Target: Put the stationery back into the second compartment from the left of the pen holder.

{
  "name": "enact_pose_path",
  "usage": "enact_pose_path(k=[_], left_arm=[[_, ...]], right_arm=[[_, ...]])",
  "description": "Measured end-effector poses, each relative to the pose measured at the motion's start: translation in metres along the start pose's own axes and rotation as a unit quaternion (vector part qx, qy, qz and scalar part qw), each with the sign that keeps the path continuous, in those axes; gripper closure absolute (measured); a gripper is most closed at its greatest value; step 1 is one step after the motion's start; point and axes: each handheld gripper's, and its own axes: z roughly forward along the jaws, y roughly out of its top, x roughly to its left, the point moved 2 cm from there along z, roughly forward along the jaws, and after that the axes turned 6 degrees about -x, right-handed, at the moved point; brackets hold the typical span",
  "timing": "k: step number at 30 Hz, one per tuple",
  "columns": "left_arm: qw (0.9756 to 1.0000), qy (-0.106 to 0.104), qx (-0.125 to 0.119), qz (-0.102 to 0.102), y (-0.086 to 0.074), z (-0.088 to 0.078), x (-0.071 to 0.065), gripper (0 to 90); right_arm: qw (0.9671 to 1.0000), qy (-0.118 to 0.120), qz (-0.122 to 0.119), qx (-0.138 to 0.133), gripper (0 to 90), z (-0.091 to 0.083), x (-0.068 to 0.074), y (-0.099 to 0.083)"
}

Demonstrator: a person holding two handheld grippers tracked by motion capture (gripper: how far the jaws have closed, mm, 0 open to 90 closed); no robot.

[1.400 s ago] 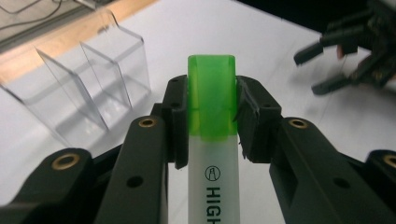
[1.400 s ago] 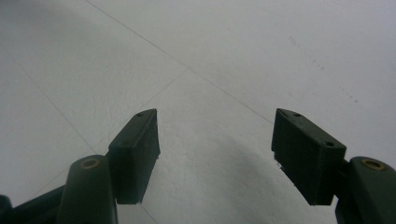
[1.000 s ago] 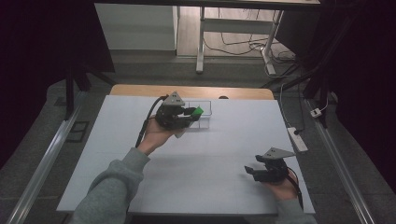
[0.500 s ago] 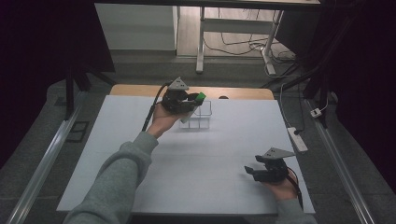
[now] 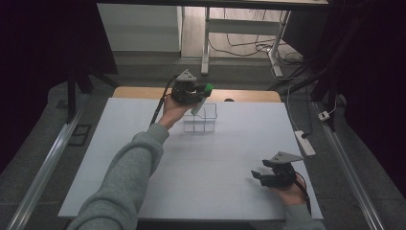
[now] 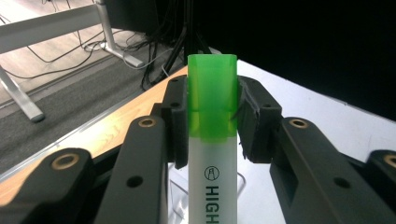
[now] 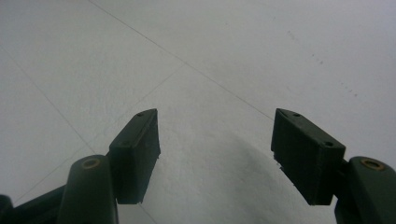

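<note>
My left gripper (image 5: 195, 94) is shut on a highlighter (image 5: 201, 99) with a green cap and a white barrel, held above the far edge of a clear plastic organizer (image 5: 200, 118). In the left gripper view the highlighter (image 6: 212, 140) stands upright between the two black pads (image 6: 254, 119), green cap on top, and my left gripper (image 6: 211, 116) clamps it just below the cap. My right gripper (image 5: 263, 175) rests low over the near right of the white table (image 5: 215, 163), jaws apart. The right gripper view confirms my right gripper (image 7: 215, 154) is open with bare white table between its jaws.
The organizer has small compartments and stands at the far middle of the table. A wooden strip (image 5: 143, 92) runs along the table's far edge. Past it are a desk frame (image 5: 206, 43) and cables on the floor. A power strip (image 5: 305, 142) lies right of the table.
My left hand has carried the highlighter away from the person and to the right, from beside the organizer to above its far edge. The right gripper has kept still.
</note>
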Motion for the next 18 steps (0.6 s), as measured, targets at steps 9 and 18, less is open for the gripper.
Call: enact_pose_path(k=[9,18], left_arm=[[1.0,0.004,0.001,-0.002,-0.009,0.02,0.01,66.2],[0.9993,0.006,0.035,-0.012,-0.017,0.025,0.015,48.7]], right_arm=[[1.0,0.0,0.0,0.003,31.5,0.001,0.001,-0.001],[1.0,0.002,0.001,0.004,31.5,0.001,0.0,-0.001]])
